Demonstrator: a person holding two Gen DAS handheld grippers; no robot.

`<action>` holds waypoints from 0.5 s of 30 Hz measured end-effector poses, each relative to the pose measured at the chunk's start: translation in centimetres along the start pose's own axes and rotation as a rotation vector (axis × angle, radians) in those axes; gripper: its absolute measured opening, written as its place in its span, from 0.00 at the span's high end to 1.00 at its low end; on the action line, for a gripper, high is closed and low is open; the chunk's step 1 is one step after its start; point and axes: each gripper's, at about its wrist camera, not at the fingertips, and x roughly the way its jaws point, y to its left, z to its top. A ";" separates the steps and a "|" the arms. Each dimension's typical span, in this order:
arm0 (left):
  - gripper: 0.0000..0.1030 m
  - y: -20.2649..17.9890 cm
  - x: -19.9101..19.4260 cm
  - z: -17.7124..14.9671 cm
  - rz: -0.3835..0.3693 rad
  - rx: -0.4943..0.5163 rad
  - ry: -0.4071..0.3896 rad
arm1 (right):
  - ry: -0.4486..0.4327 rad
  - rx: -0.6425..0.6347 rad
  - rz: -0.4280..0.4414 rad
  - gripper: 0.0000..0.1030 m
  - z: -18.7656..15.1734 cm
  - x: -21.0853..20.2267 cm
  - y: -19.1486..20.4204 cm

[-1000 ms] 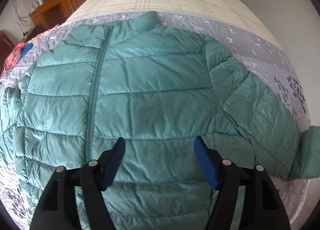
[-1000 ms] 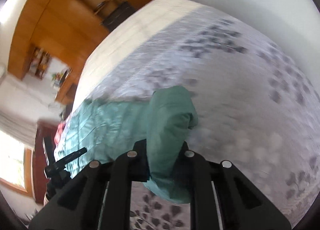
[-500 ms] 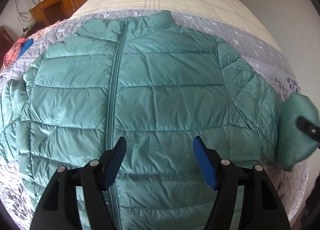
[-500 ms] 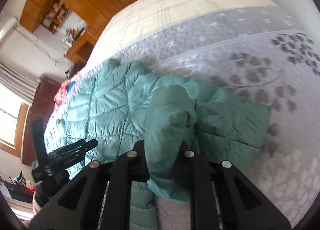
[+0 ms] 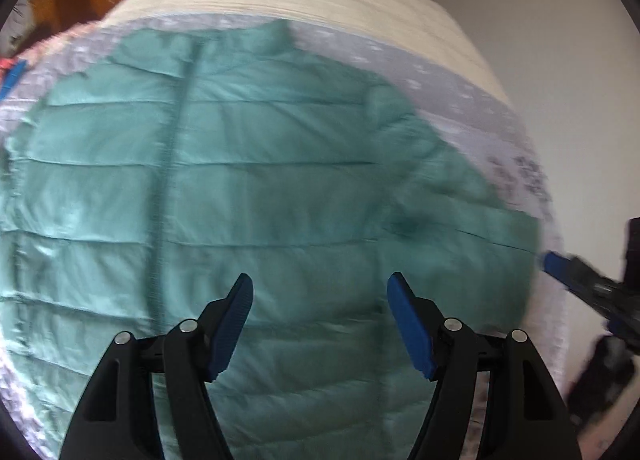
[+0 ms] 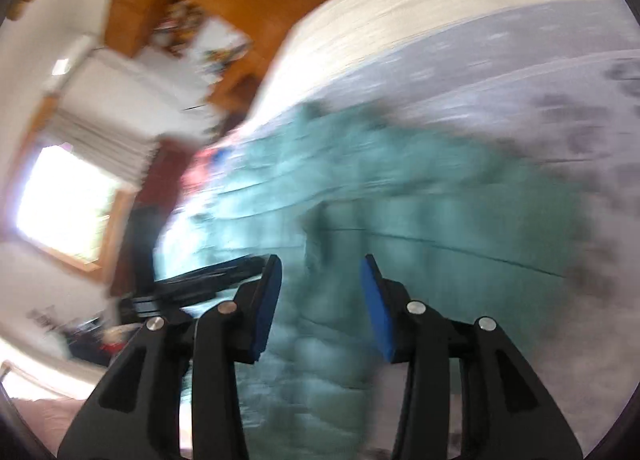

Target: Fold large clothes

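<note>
**Teal jacket spread on the bed, both views blurred**

Motion blur smears both views; the right wrist view barely resolves the room in its upper left. The teal puffer jacket [image 5: 280, 187] lies flat on the grey patterned bed cover [image 5: 460, 87], zipper [image 5: 172, 163] closed, filling the frame's centre; its lower hem is cut off. The left gripper [image 5: 320, 292] hangs above it, tilted downward, spread wide, empty. The right gripper [image 6: 320, 272] is opening, nothing pinched between its pads, over the folded-in sleeve [image 6: 440, 227].
</note>
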 end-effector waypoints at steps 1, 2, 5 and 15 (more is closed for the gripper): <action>0.31 -0.6 0.2 0.0 -0.033 0.004 0.012 | -0.004 0.028 -0.040 0.60 -0.2 -0.4 -1.1; 0.29 -1.2 0.6 0.0 -0.048 0.018 0.028 | -0.010 0.067 -0.060 0.60 -0.4 -0.9 -2.5; 0.28 -2.7 2.4 -0.2 -0.006 0.051 0.065 | -0.025 0.162 -0.078 0.60 -1.7 -2.0 -6.1; 0.96 -4.1 4.2 -0.3 -0.128 0.014 0.100 | -0.044 0.246 -0.101 0.60 -3.2 -1.9 -8.8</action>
